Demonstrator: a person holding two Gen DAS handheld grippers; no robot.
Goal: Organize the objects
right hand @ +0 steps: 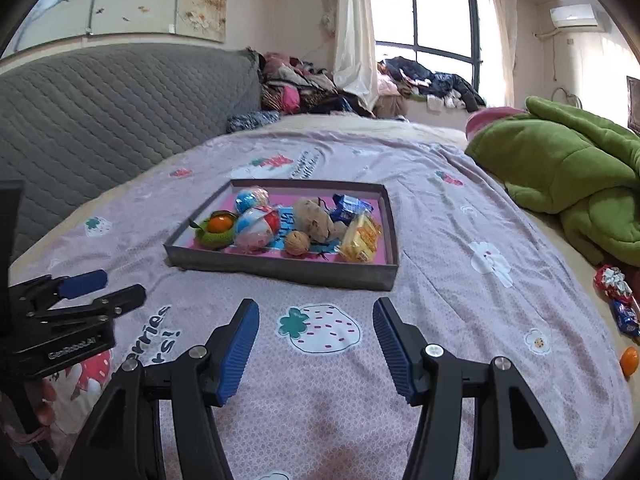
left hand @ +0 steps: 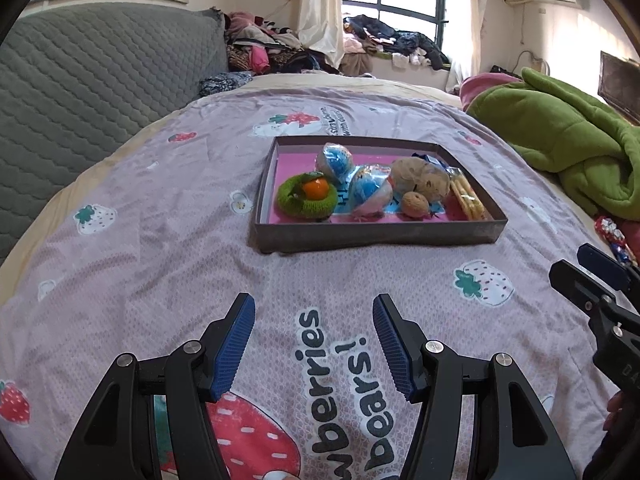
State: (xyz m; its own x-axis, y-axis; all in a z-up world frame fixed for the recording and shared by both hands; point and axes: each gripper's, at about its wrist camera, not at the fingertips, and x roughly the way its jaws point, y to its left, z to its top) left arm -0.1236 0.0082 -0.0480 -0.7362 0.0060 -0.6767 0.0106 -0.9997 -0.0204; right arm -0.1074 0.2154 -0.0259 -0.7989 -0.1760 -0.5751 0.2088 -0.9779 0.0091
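A shallow dark box [left hand: 376,235] [right hand: 280,270] with a pink floor lies on the bed. It holds a green knitted ring with an orange [left hand: 306,196] [right hand: 216,228], two wrapped blue-and-white balls [left hand: 370,194] [right hand: 256,222], a brown plush toy [left hand: 422,180] [right hand: 316,216], a walnut [left hand: 414,204] [right hand: 297,242] and a yellow biscuit pack [left hand: 468,198] [right hand: 360,238]. My left gripper [left hand: 314,344] is open and empty, above the sheet in front of the box. My right gripper [right hand: 316,346] is open and empty, also short of the box. Each shows at the edge of the other's view.
Wrapped sweets [right hand: 616,300] [left hand: 614,238] and a small orange [right hand: 629,361] lie on the sheet at the right. A green blanket [right hand: 568,168] is heaped at the far right. A grey quilted headboard [left hand: 80,80] runs along the left. Clothes pile up by the window.
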